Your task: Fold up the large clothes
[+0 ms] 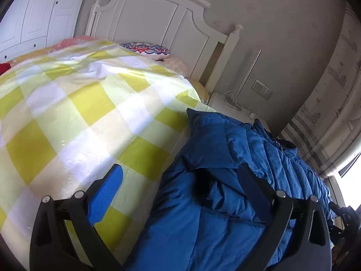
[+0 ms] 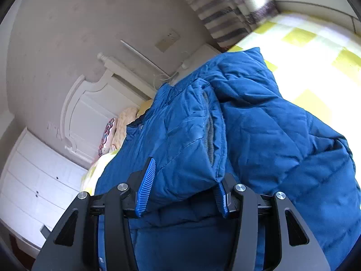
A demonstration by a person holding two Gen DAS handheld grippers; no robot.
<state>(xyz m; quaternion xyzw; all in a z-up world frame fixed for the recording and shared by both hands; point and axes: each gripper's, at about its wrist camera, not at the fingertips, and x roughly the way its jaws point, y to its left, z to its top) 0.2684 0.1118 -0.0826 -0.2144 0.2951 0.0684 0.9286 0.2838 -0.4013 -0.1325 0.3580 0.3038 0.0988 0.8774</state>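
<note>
Blue quilted jacket (image 2: 259,135) mid-fold on checked bedspread (image 1: 79,113); right gripper (image 2: 182,192) clamps bunched section; left gripper (image 1: 180,176) wide, empty. Folds remain.

left gripper (image 1: 180,189) | right gripper (image 2: 180,192) | black frames | ribbed blue pads | silver screws

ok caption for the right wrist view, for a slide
Right hand-held gripper clamping a fold of blue puffer jacket over a checked bedcover.
</note>
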